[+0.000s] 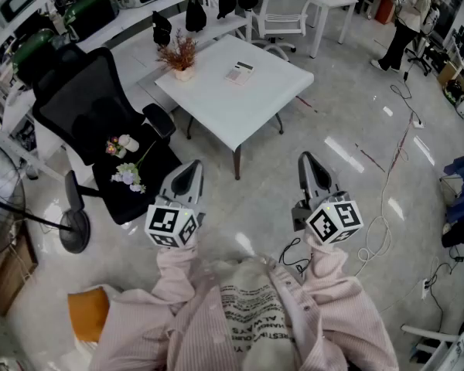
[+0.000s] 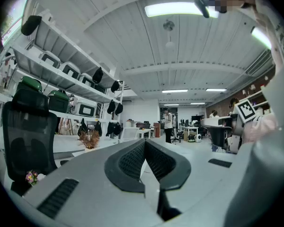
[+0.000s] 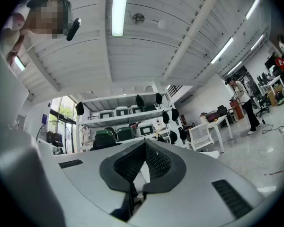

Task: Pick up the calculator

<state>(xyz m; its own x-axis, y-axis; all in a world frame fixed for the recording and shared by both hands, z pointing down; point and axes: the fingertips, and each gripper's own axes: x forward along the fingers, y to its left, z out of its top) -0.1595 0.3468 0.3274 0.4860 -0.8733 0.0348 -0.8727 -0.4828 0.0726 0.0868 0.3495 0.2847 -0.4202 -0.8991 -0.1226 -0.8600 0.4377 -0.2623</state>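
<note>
Head view, looking steeply down: we hold two grippers low in the frame, the left gripper (image 1: 192, 168) and the right gripper (image 1: 308, 162), both short of a white table (image 1: 247, 110). One calculator (image 1: 239, 72) lies flat on that table, towards its far side, well apart from both grippers. One small pot (image 1: 183, 73) stands near the table's left corner and holds a bunch of dried reddish stems (image 1: 180, 52). Left of the table is one black office chair (image 1: 85, 99), its seat bearing a small spray of flowers (image 1: 124, 165). One white chair (image 1: 282, 14) stands beyond the table. In the two gripper views, each pair of dark ribbed jaws meets at the tip with nothing between them, so both grippers are closed and empty. The left gripper view also shows wall shelves (image 2: 61, 86) carrying cases, some white and some green; we cannot count them reliably.
</note>
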